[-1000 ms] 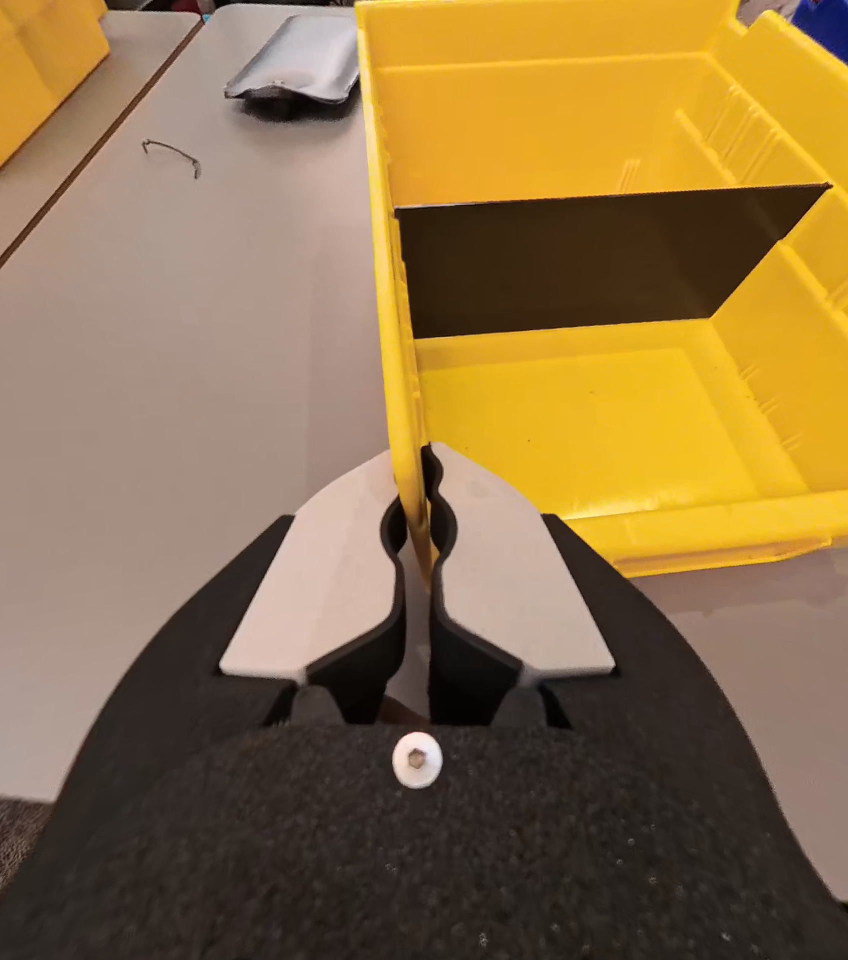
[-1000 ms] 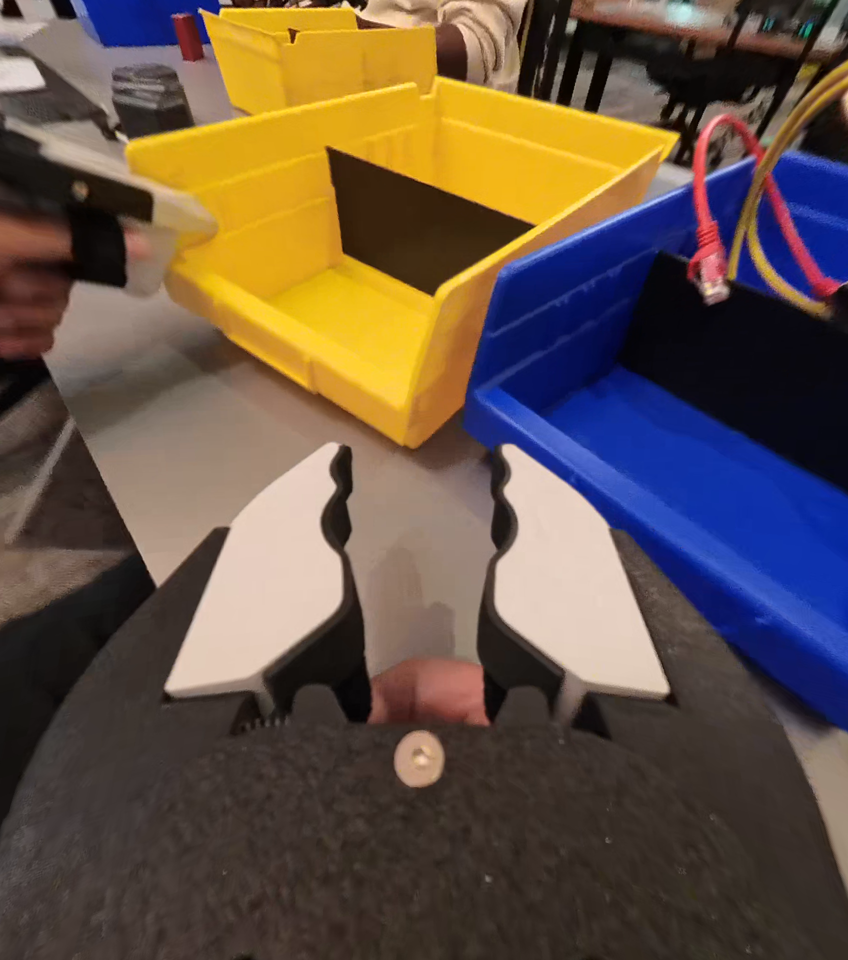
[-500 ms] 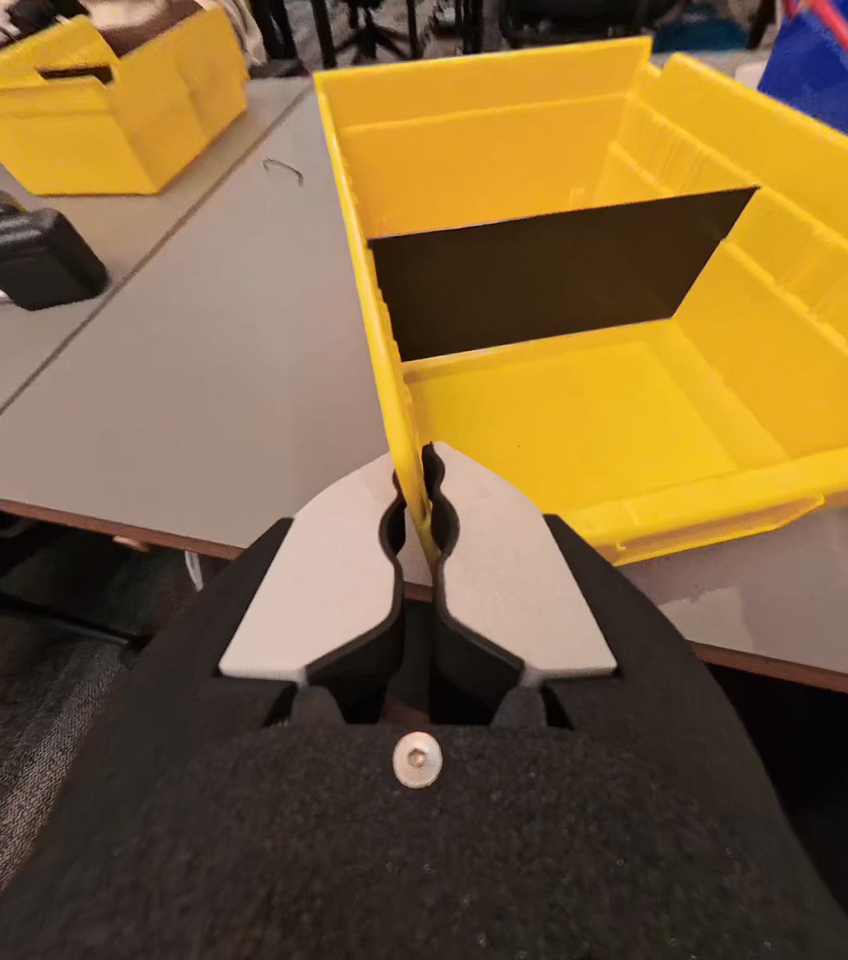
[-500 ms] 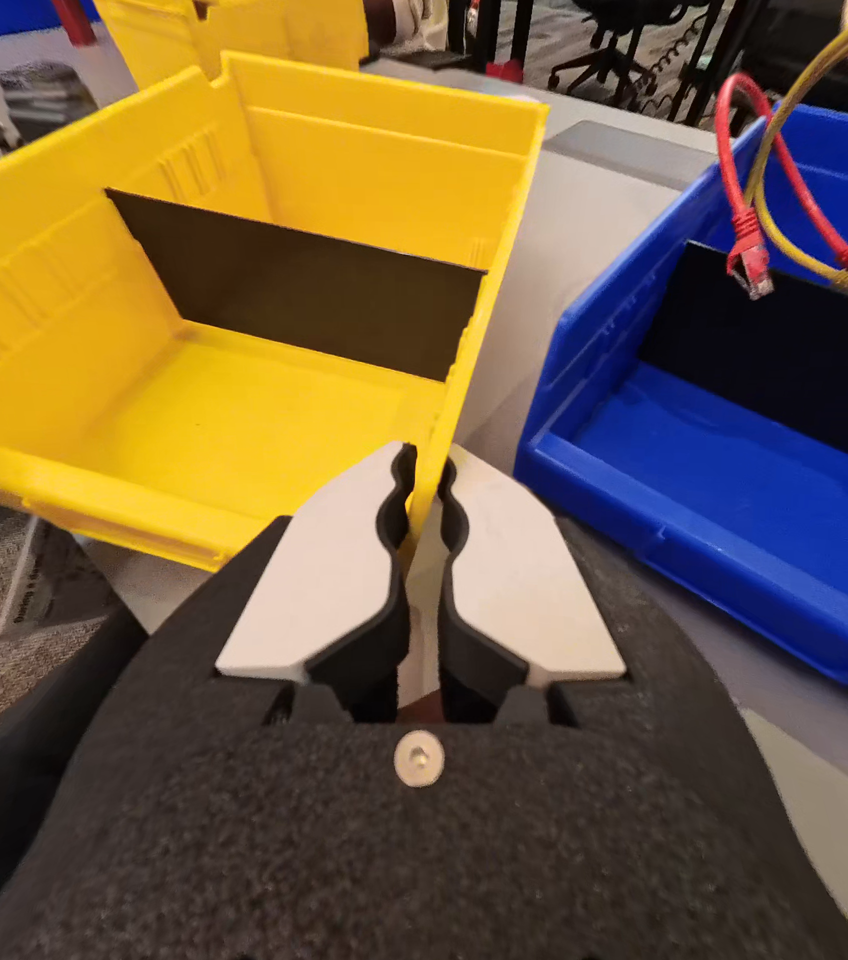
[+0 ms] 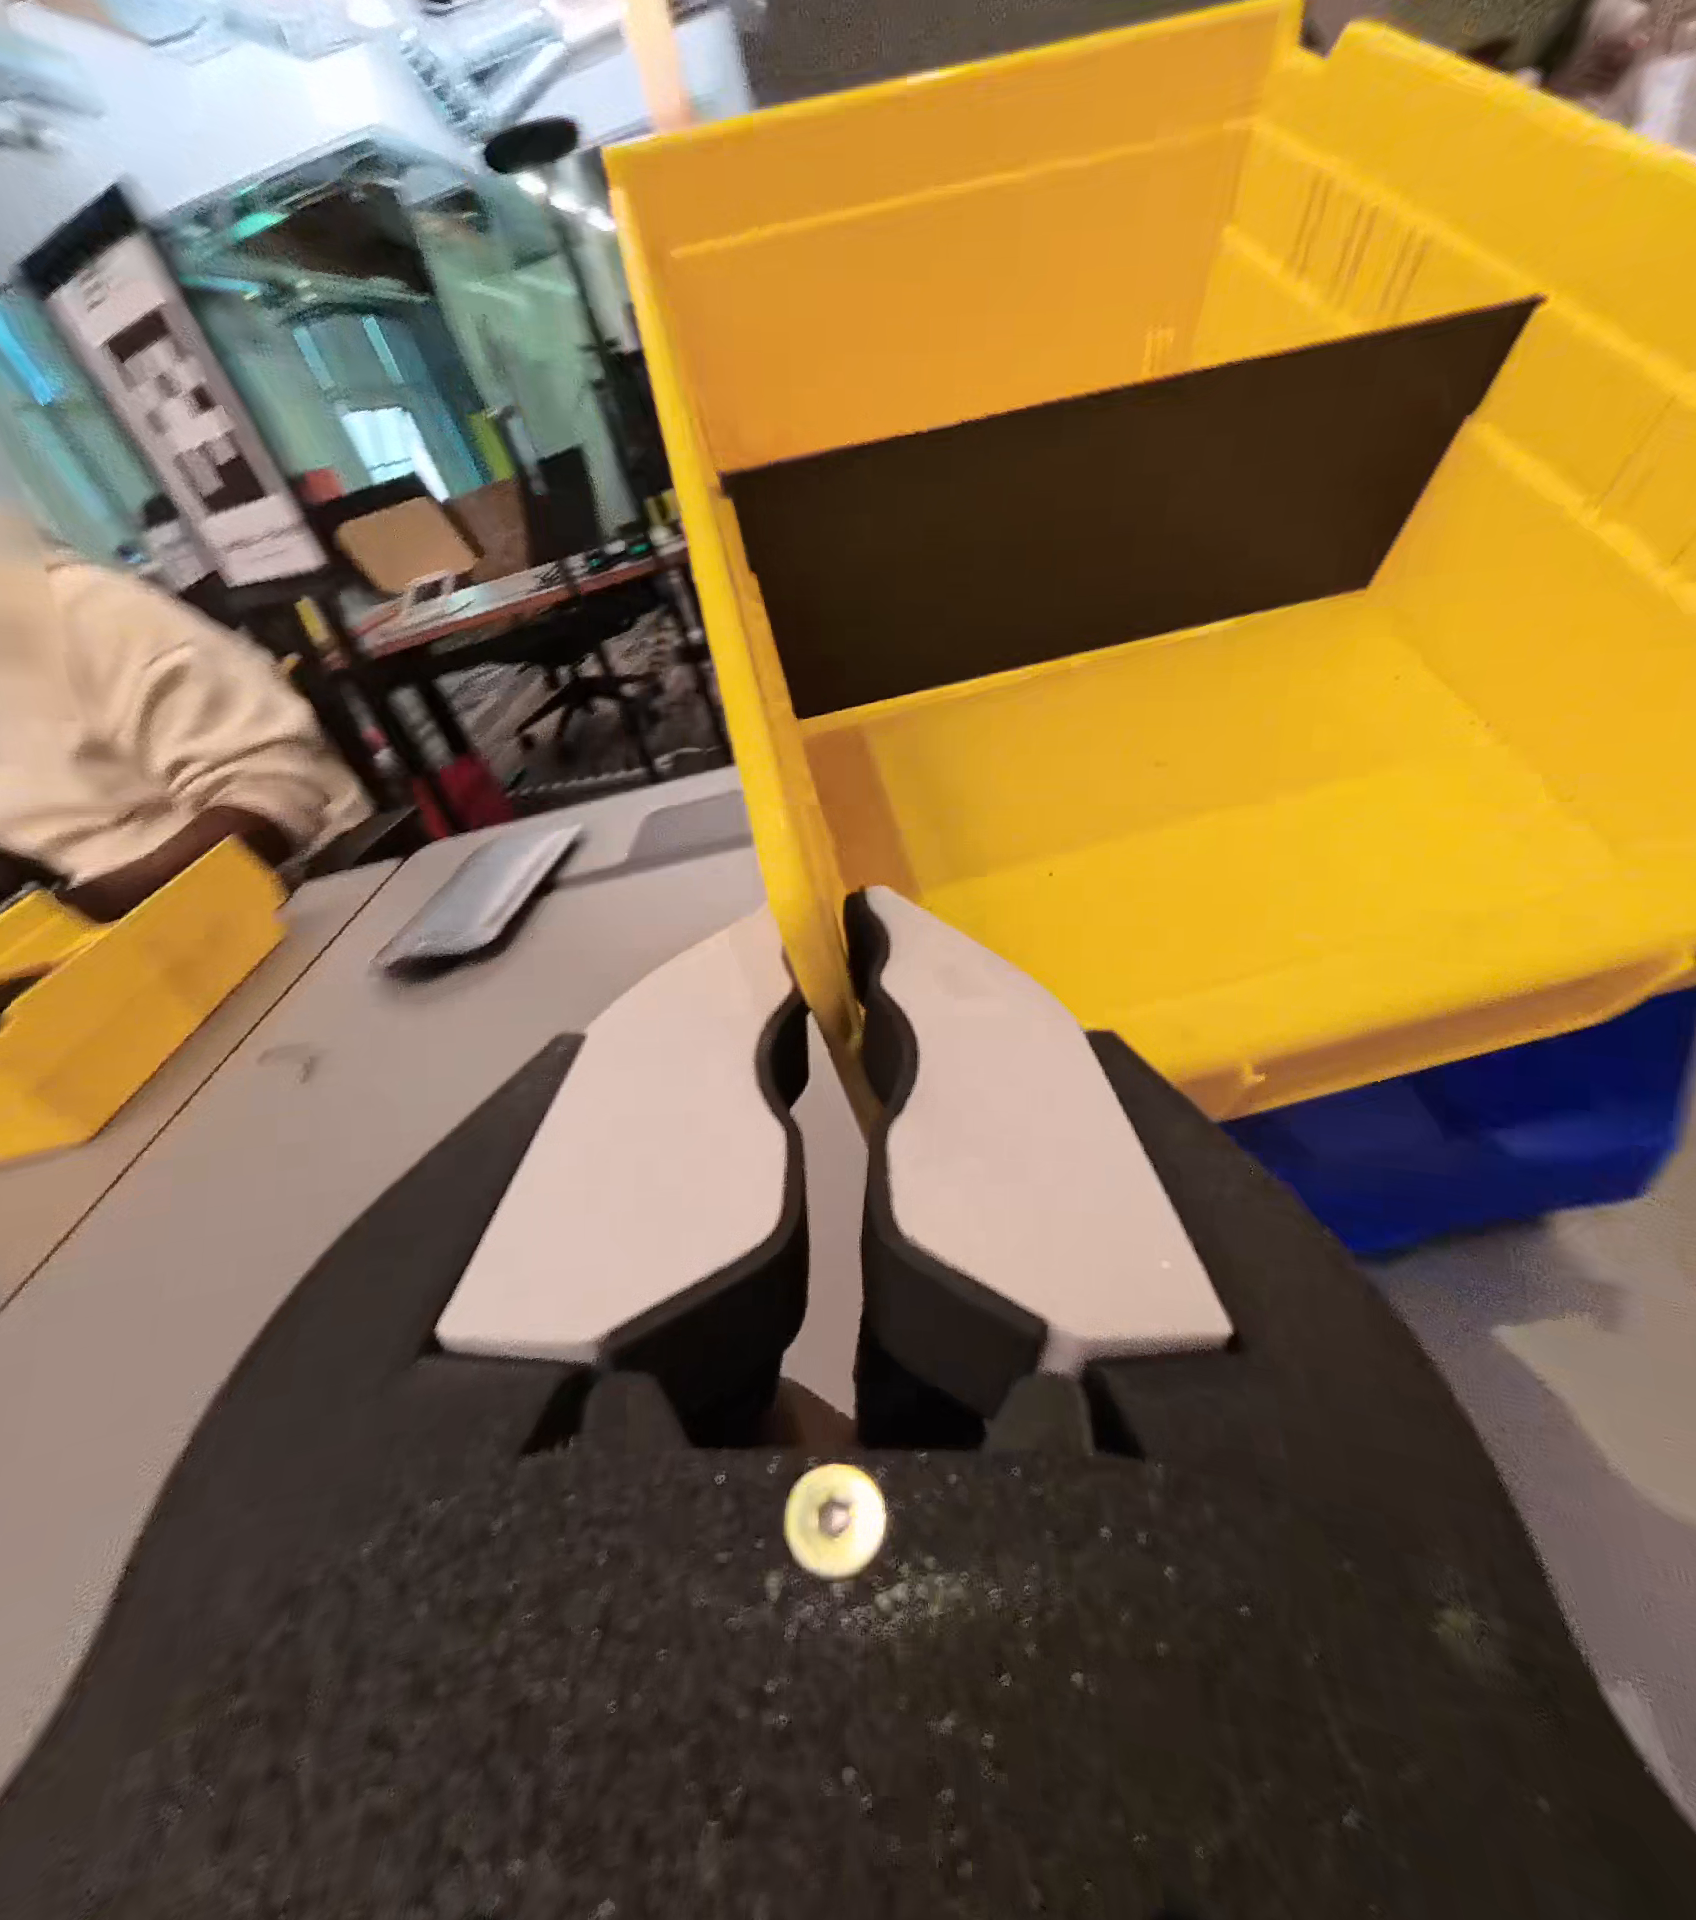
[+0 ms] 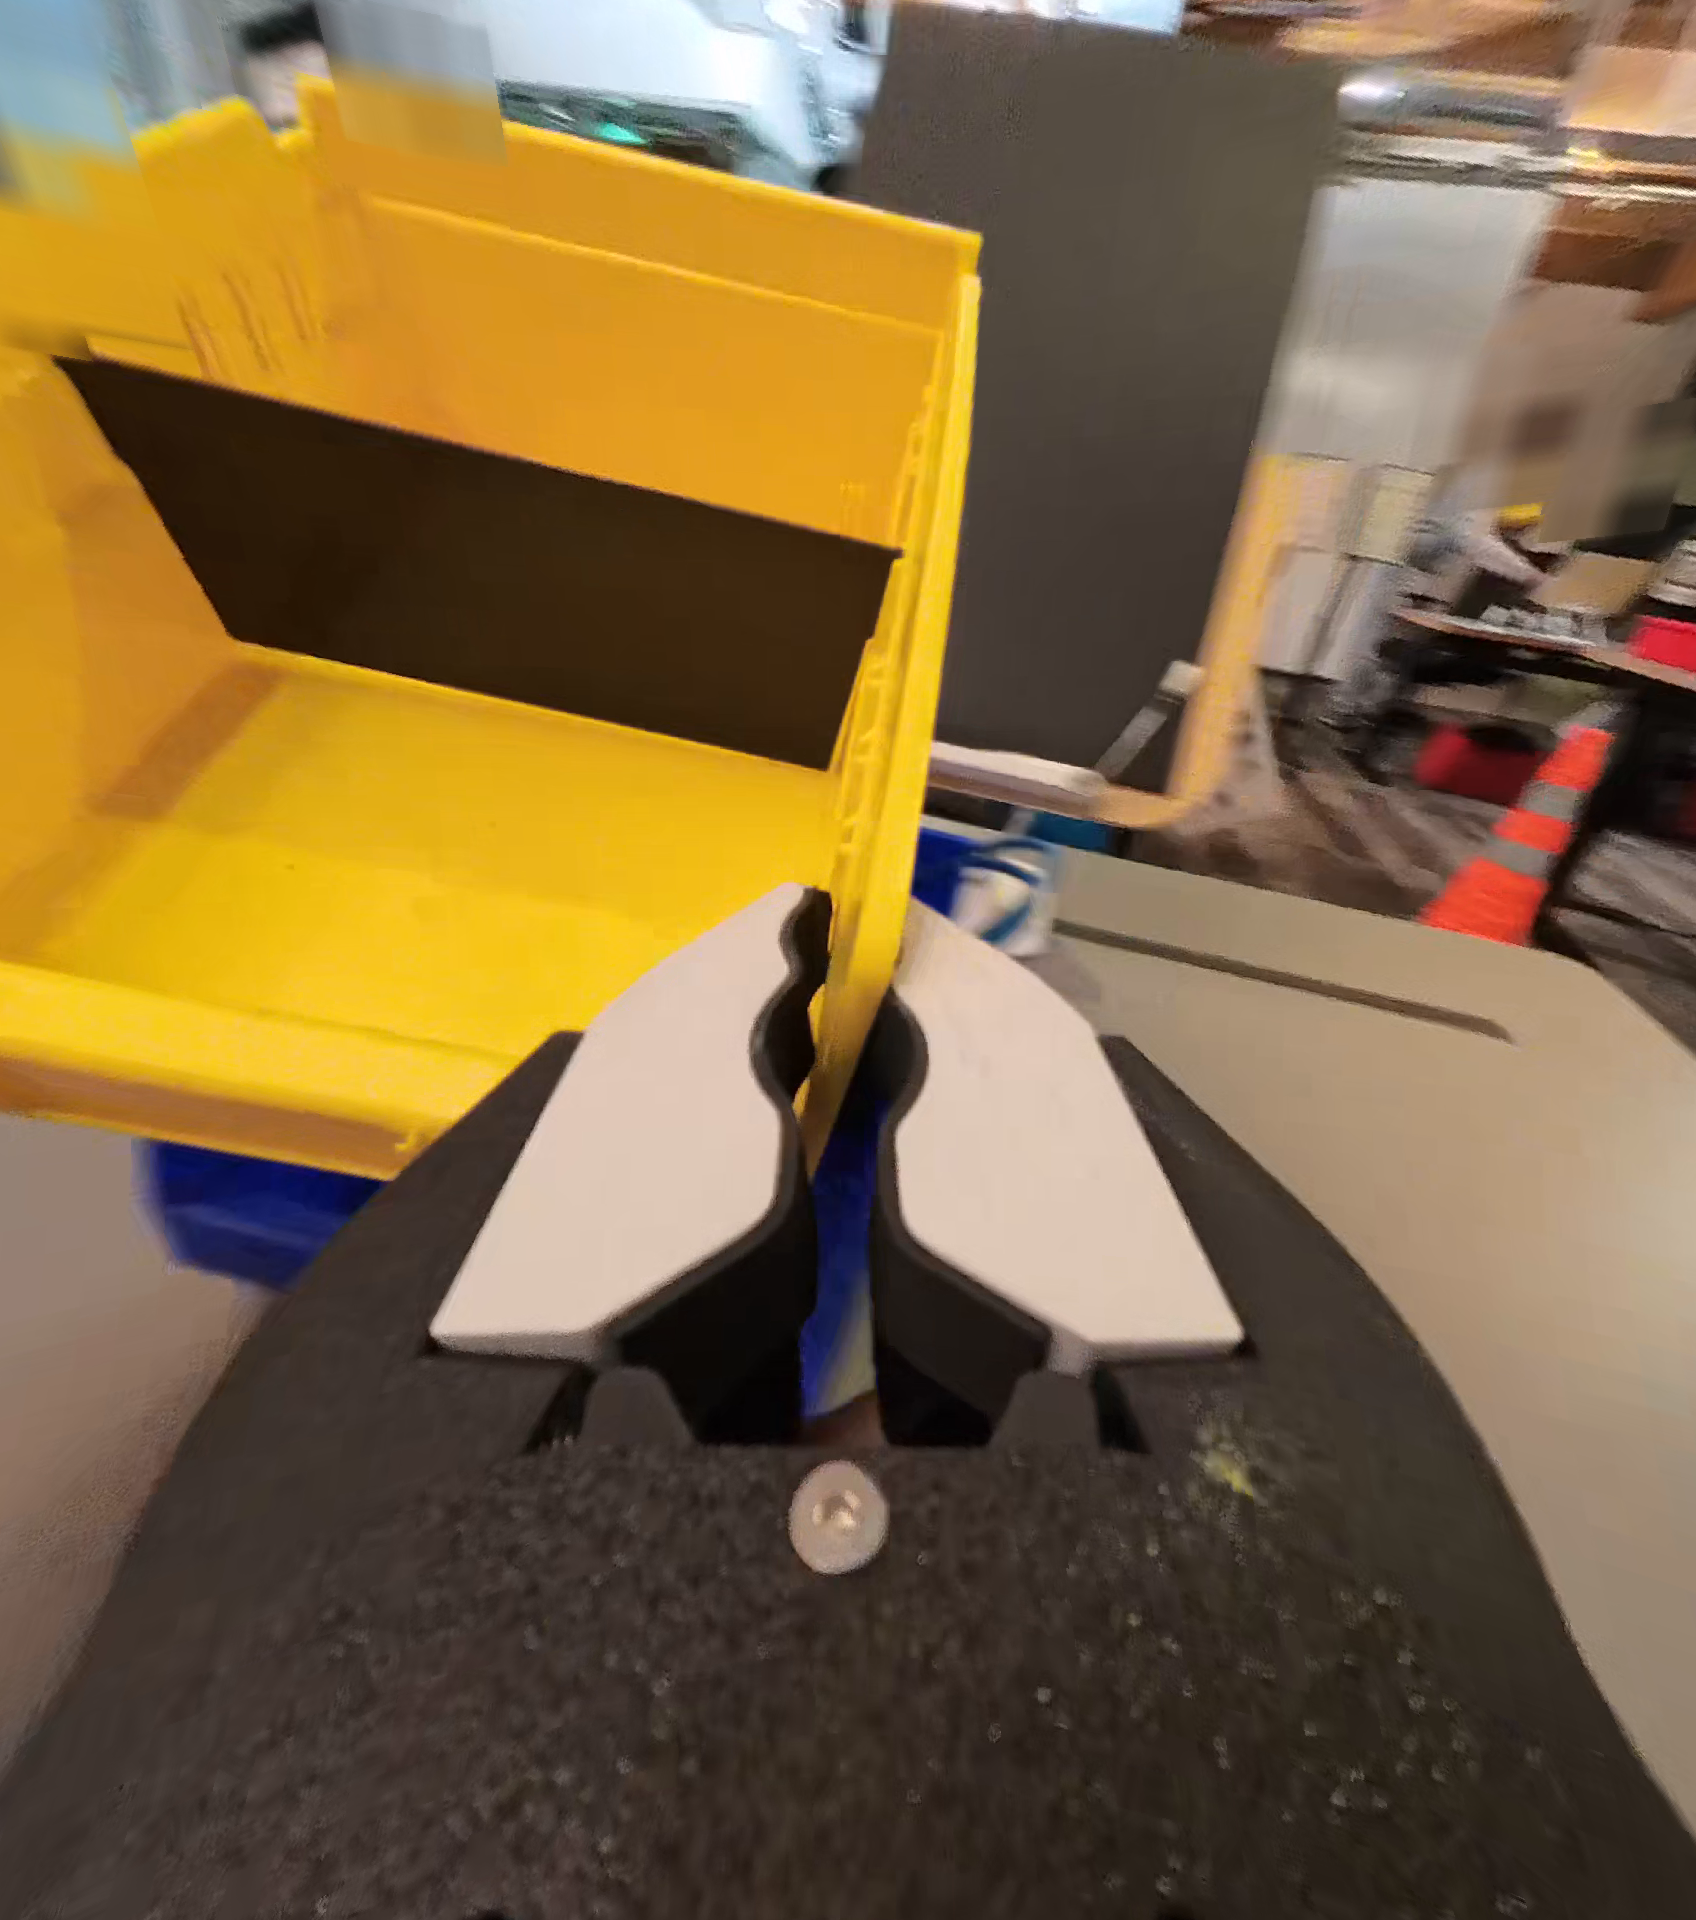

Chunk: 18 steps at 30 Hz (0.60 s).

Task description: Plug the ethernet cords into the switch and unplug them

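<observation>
My left gripper (image 5: 823, 935) is shut on the left side wall of an empty yellow bin (image 5: 1291, 831). My right gripper (image 6: 849, 925) is shut on the right side wall of the same bin (image 6: 356, 831). The bin has a black divider (image 5: 1083, 540) across its middle and is held up above the grey table, over a blue bin (image 5: 1509, 1132), which also shows in the right wrist view (image 6: 241, 1216). No switch is in view. A blurred yellow cable (image 6: 1228, 665) hangs behind the bin on the right.
A second yellow bin (image 5: 65, 1008) and a dark flat pouch (image 5: 480, 899) lie on the grey table (image 5: 200, 1195) at the left. A person in a cream sleeve (image 5: 127, 707) sits behind it. An orange cone (image 6: 1519, 831) stands on the floor at the right. The left gripper's tips are roughly 20 centimetres from the right gripper's.
Both grippers have lifted the yellow bin off the table and carried it over the blue bin. The right gripper shut on the bin's wall about a second ago.
</observation>
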Each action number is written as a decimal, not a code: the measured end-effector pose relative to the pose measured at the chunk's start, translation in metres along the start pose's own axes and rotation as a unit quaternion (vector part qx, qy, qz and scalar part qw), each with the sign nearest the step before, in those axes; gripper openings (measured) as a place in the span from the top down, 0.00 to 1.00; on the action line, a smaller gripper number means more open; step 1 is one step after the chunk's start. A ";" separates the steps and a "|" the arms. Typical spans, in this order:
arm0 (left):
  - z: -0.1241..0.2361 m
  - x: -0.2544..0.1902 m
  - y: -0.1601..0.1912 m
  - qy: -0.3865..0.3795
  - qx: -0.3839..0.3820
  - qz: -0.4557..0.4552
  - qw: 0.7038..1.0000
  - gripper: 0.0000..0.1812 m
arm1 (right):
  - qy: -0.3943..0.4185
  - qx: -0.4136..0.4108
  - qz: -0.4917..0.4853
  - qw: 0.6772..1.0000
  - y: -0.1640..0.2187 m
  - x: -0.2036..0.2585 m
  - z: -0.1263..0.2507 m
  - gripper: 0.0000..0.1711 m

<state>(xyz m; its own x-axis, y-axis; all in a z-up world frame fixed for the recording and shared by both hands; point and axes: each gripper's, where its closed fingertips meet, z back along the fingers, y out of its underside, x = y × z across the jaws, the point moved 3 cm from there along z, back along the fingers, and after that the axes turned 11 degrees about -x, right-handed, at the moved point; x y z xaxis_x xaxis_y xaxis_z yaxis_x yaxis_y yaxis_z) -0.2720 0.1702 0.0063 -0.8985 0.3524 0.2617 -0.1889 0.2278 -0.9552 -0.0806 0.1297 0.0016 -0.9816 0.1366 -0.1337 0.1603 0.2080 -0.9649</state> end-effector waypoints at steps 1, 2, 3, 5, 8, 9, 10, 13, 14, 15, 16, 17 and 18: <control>-0.014 -0.026 -0.011 0.022 -0.004 -0.012 1.000 0.98 | 0.028 0.006 -0.007 1.000 0.006 -0.029 0.003 0.96; -0.027 -0.054 -0.021 0.046 -0.008 -0.019 0.999 0.98 | 0.053 0.007 -0.019 0.998 0.011 -0.060 0.008 0.96; -0.040 -0.084 -0.030 0.071 -0.007 -0.024 0.997 0.98 | 0.081 0.008 -0.031 0.996 0.018 -0.090 0.014 0.96; -0.060 -0.145 -0.044 0.115 -0.002 -0.049 0.992 0.98 | 0.145 0.020 -0.037 0.989 0.037 -0.148 0.031 0.95; -0.079 -0.227 -0.051 0.150 0.000 -0.064 0.987 0.98 | 0.196 0.061 -0.088 0.975 0.068 -0.219 0.057 0.95; -0.085 -0.252 -0.044 0.166 0.012 -0.047 0.985 0.98 | 0.210 0.074 -0.100 0.970 0.075 -0.241 0.065 0.96; -0.091 -0.277 -0.034 0.184 0.029 -0.027 0.982 0.98 | 0.223 0.089 -0.101 0.965 0.081 -0.261 0.073 0.97; -0.096 -0.334 0.000 0.229 0.086 0.025 0.969 0.98 | 0.244 0.151 -0.077 0.955 0.100 -0.306 0.093 0.98; -0.094 -0.345 0.007 0.232 0.102 0.034 0.967 0.98 | 0.239 0.174 -0.071 0.953 0.108 -0.315 0.095 0.98; -0.092 -0.352 0.013 0.231 0.111 0.041 0.966 0.98 | 0.227 0.192 -0.072 0.952 0.116 -0.321 0.095 0.97; -0.091 -0.356 0.018 0.230 0.118 0.046 0.965 0.98 | 0.212 0.203 -0.077 0.953 0.122 -0.325 0.093 0.97; -0.089 -0.358 0.023 0.229 0.124 0.048 0.964 0.97 | 0.199 0.210 -0.078 0.954 0.127 -0.328 0.091 0.97; -0.087 -0.358 0.028 0.227 0.128 0.050 0.964 0.97 | 0.186 0.216 -0.075 0.956 0.130 -0.329 0.087 0.97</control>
<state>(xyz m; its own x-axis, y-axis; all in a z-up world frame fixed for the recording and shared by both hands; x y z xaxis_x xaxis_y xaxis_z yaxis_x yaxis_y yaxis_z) 0.0789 0.1298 -0.1017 -0.6617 0.7356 0.1450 -0.2545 -0.0385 -0.9663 0.2541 0.0272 -0.0999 -0.8728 0.4874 0.0255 -0.1161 -0.1568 -0.9808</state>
